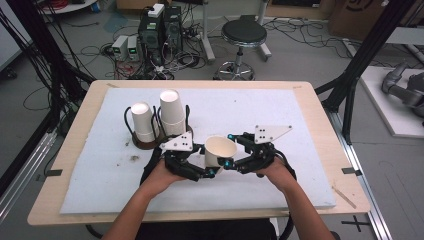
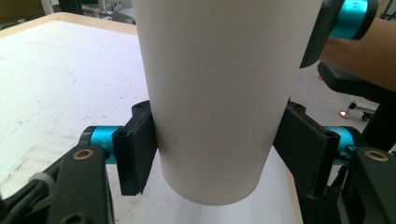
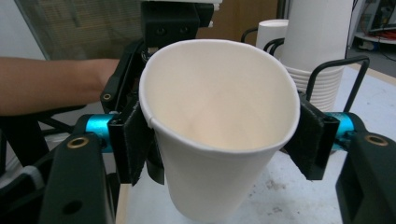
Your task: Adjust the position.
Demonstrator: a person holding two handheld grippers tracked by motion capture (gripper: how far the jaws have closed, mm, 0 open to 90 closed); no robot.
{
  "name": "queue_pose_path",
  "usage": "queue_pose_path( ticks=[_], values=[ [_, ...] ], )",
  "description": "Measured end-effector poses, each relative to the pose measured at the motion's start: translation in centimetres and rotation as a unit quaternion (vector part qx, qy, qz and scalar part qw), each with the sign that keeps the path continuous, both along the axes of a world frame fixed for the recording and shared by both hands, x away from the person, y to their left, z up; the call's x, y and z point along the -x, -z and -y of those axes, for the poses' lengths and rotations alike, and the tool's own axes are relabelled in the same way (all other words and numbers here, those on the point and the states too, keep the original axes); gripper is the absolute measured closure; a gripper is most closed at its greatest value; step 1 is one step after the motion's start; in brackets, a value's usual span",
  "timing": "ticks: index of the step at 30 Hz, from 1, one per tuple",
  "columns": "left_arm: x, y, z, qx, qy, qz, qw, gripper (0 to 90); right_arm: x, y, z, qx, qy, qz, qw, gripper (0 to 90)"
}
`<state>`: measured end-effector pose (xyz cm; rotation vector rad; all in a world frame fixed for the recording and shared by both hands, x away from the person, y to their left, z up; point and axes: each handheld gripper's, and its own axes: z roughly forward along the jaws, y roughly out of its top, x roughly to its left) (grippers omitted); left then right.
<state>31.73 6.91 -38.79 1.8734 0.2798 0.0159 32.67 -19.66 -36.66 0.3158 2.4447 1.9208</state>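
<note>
One white paper cup [image 1: 220, 150] is held above the white mat [image 1: 280, 110], gripped by both tools at once. My left gripper [image 1: 209, 162] comes in from the left, and its pads [image 2: 137, 149] press on the cup's lower wall [image 2: 215, 93]. My right gripper [image 1: 230, 150] comes in from the right. Its pads [image 3: 310, 140] squeeze the cup [image 3: 219, 121] just under the rim, so the mouth is pinched into an oval. The cup is upright with its opening up, and it looks empty inside.
Two stacks of upside-down white cups [image 1: 141, 120] [image 1: 171, 112] stand in black wire holders at the mat's back left, close behind the left gripper. The mat covers a wooden table [image 1: 320, 115]. A stool [image 1: 243, 35] and computers stand on the floor beyond.
</note>
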Motion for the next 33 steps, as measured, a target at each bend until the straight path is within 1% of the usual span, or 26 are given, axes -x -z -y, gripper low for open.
queue_pose_path(
  ticks=[3, 5, 8, 9, 12, 16, 17, 19, 20, 22, 24, 26, 27, 30, 33],
  values=[
    [0.0, -0.1, -0.1, 0.013, 0.003, -0.001, 0.9999, 33.9, 0.1, 0.0, -0.1, -0.017, 0.001, -0.007, 0.9998, 26.1],
    [0.0, -0.2, -0.2, 0.027, 0.003, -0.002, 0.9996, 34.1, 0.2, 0.0, -0.1, -0.030, 0.003, -0.012, 0.9995, 21.0],
    [0.0, -0.3, -0.3, 0.037, 0.005, -0.001, 0.9993, 34.2, 0.2, 0.0, -0.2, -0.040, 0.005, -0.017, 0.9991, 19.3],
    [0.0, -0.4, -0.3, 0.037, 0.006, 0.000, 0.9993, 34.3, 0.2, 0.1, -0.3, -0.042, 0.006, -0.019, 0.9989, 19.1],
    [0.1, -0.3, -0.1, 0.037, 0.011, 0.002, 0.9993, 34.3, 0.2, 0.2, -0.5, -0.047, 0.004, -0.025, 0.9986, 19.2],
    [0.2, -0.3, 0.1, 0.040, 0.015, 0.002, 0.9991, 34.3, 0.3, 0.4, -0.7, -0.047, 0.002, -0.026, 0.9985, 19.5],
    [0.2, -0.3, 0.2, 0.040, 0.016, 0.003, 0.9991, 34.3, 0.3, 0.4, -0.8, -0.047, 0.001, -0.026, 0.9985, 21.1],
    [0.2, -0.3, 0.2, 0.042, 0.013, 0.001, 0.9990, 34.3, 0.2, 0.4, -0.8, -0.049, -0.011, -0.023, 0.9985, 29.3],
    [0.2, -0.3, 0.2, 0.042, 0.012, 0.002, 0.9991, 34.4, 0.3, 0.4, -0.8, -0.049, -0.012, -0.019, 0.9986, 30.1],
    [0.2, -0.3, 0.2, 0.040, 0.006, 0.005, 0.9992, 33.9, 0.3, 0.4, -0.8, -0.047, -0.009, -0.014, 0.9987, 31.2],
    [0.2, -0.2, 0.2, 0.039, -0.007, 0.000, 0.9992, 32.1, 0.2, 0.3, -0.7, -0.043, -0.003, -0.009, 0.9991, 31.4],
    [0.3, -0.1, 0.0, 0.031, -0.019, -0.001, 0.9993, 27.4, 0.2, 0.3, -0.6, -0.036, 0.014, 0.006, 0.9992, 31.6],
    [0.4, 0.0, -0.2, 0.031, -0.026, 0.000, 0.9992, 26.6, 0.2, 0.2, -0.4, -0.035, 0.020, 0.005, 0.9992, 32.2],
    [0.4, 0.2, -1.3, 0.035, -0.048, 0.002, 0.9982, 26.1, 0.0, 0.1, 0.2, -0.027, 0.044, 0.016, 0.9985, 33.0],
    [0.5, 0.1, -2.6, 0.042, -0.072, 0.004, 0.9965, 24.3, -0.4, 0.2, 0.8, -0.013, 0.063, 0.023, 0.9977, 33.3]
  ],
)
